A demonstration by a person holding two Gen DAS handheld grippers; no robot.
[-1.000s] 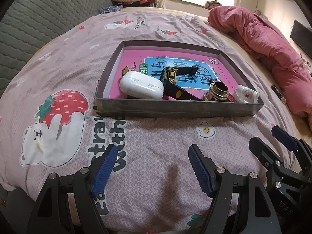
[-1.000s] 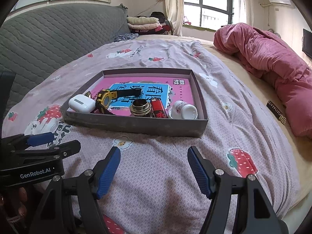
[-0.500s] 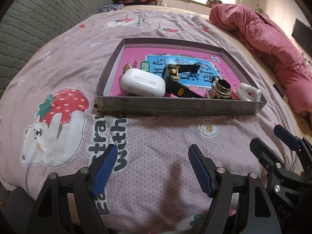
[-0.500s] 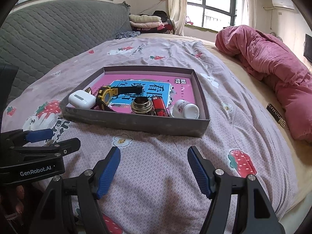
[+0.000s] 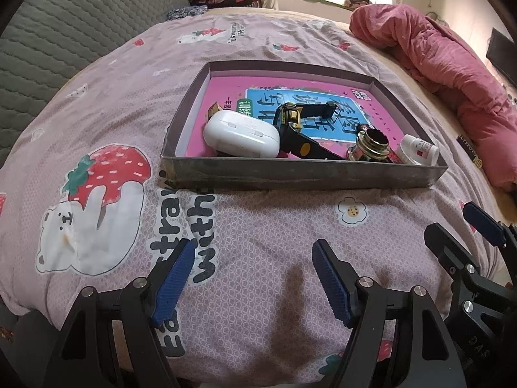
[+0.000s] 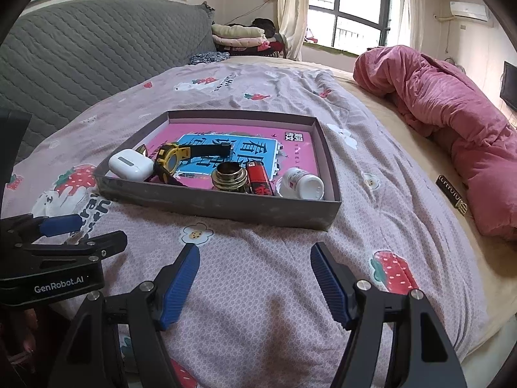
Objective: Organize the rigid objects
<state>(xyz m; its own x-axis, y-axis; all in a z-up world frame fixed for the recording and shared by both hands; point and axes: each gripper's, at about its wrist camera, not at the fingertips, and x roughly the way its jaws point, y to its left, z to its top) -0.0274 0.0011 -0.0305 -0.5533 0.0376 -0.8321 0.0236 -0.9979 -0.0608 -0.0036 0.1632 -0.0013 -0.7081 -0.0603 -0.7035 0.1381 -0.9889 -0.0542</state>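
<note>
A shallow grey tray (image 6: 226,208) sits on a bed (image 6: 258,274) with a strawberry-print sheet, and all the small hard items lie inside it, along its near wall. From left to right: a white earbud case (image 6: 131,164), a yellow-and-black watch (image 6: 169,161) touching the case, a brass ring (image 6: 229,177), a red lighter (image 6: 259,181) just beside the ring, and a white bottle (image 6: 302,182) lying on its side. A pink book (image 6: 290,148) covers the tray floor beneath them. The left gripper (image 5: 252,278) and right gripper (image 6: 255,276) both hover low over the sheet in front of the tray, jaws spread wide, holding nothing. Nothing rigid shows loose on the sheet, so this fits either items already gathered in or items waiting to be sorted out. Any grasp here is best made from above, since the near wall blocks a level approach, and on one item at a time, as case and watch crowd each other.
</note>
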